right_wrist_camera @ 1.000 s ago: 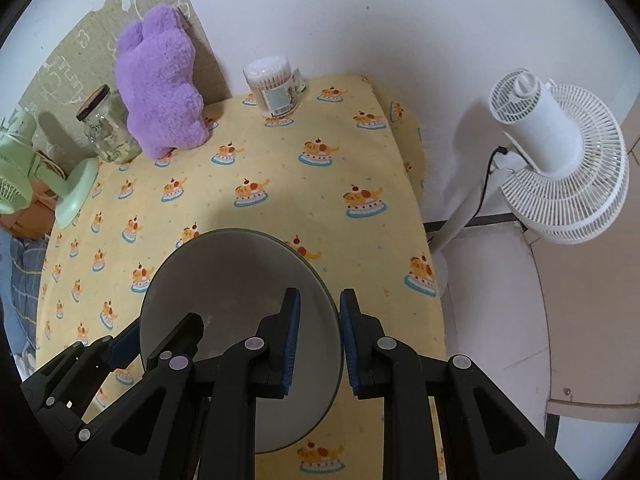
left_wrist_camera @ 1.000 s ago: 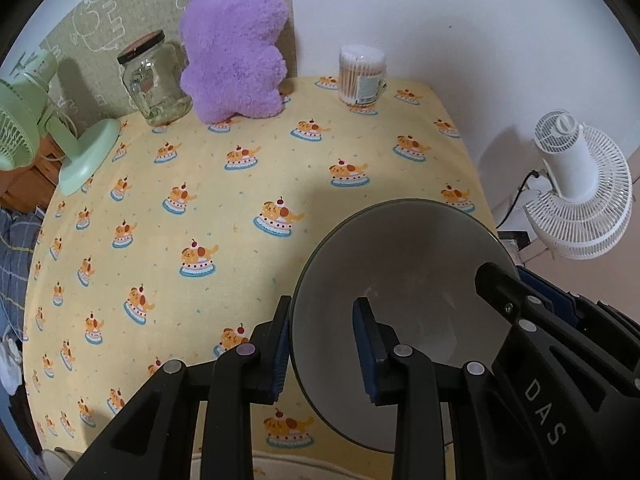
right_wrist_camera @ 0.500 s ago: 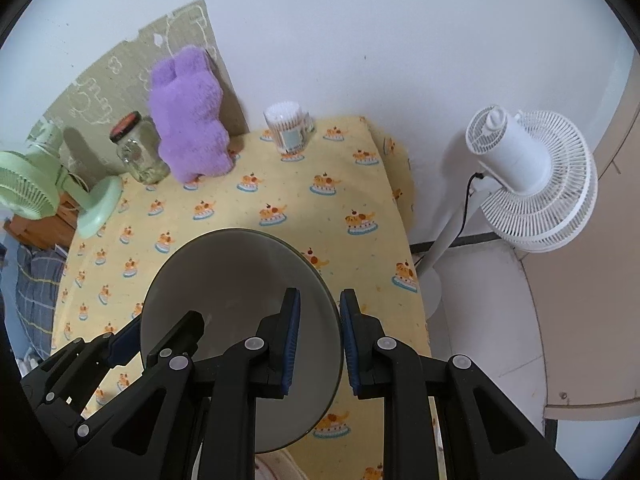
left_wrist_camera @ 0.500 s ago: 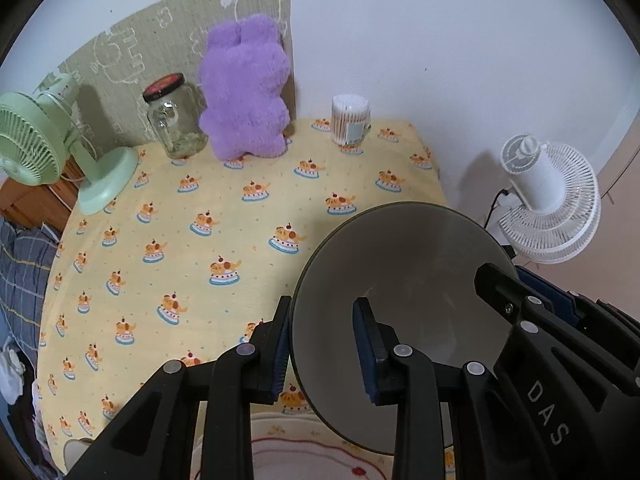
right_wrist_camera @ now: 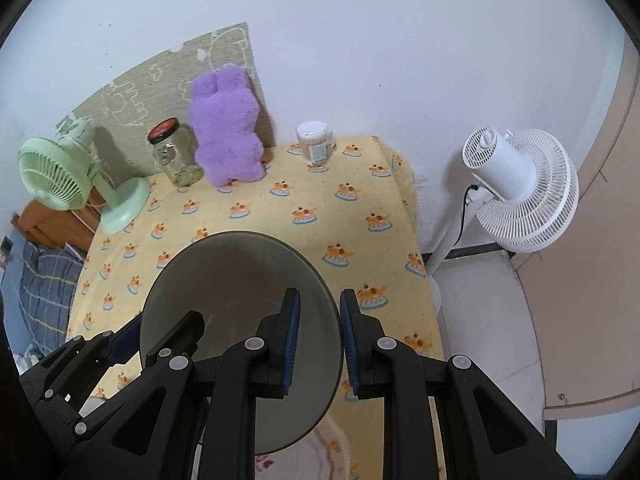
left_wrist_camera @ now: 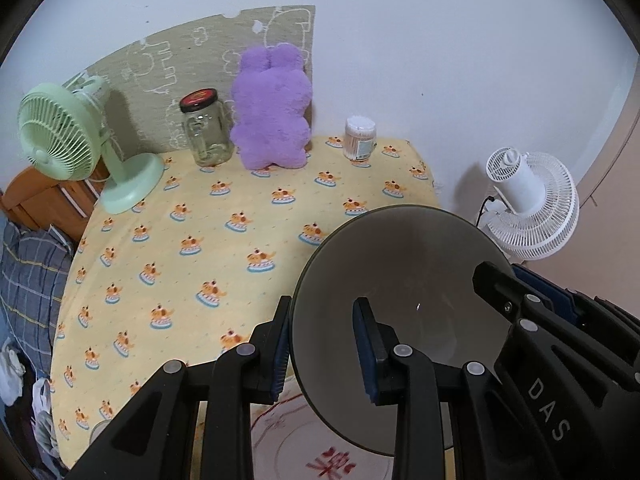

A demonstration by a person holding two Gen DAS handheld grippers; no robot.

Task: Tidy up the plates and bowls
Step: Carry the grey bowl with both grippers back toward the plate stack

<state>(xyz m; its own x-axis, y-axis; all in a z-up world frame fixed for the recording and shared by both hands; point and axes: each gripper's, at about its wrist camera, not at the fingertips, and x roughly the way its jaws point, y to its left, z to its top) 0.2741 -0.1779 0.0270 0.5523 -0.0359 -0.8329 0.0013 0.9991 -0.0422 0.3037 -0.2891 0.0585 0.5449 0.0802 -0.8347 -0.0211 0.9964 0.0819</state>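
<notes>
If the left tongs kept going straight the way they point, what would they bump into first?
Probably the yellow cake-print tablecloth. The left tongs point down over the table while gripping the grey bowl, with nothing standing between; depth is hard to judge.

At the bottom edge of the left wrist view, a white plate with red characters is cut off and partly hidden behind the grey round bowl.

Both wrist views look steeply down from close above, sharing the yellow tablecloth.
</notes>
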